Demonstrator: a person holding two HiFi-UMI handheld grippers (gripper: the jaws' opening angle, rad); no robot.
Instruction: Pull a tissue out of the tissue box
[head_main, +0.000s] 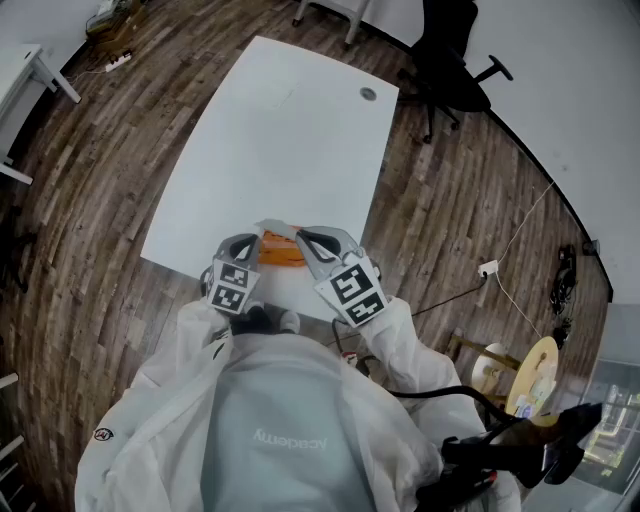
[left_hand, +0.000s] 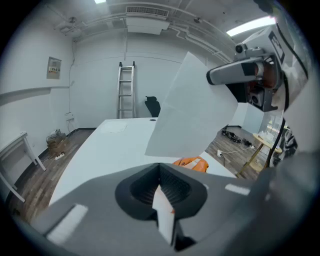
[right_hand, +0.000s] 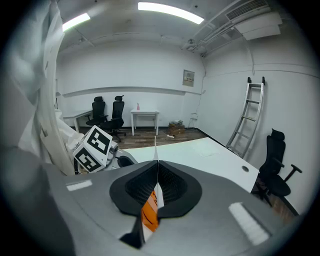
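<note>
"Academy" print (head_main: 290, 438), pale letters, seen upside down on the person's grey top (head_main: 300, 390), lower centre of head view. Wall sign (left_hand: 54, 67), upper left of left gripper view, and wall panel (right_hand: 188, 76), upper centre of right gripper view, are too small to read.

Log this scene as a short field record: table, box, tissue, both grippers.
table: white table on a wood floor
box: orange tissue box at the table's near edge, between the two grippers
tissue: white tissue held up above the box
right gripper: right gripper shut on the tissue
left gripper: left gripper shut on a white strip; what the strip belongs to is unclear
</note>
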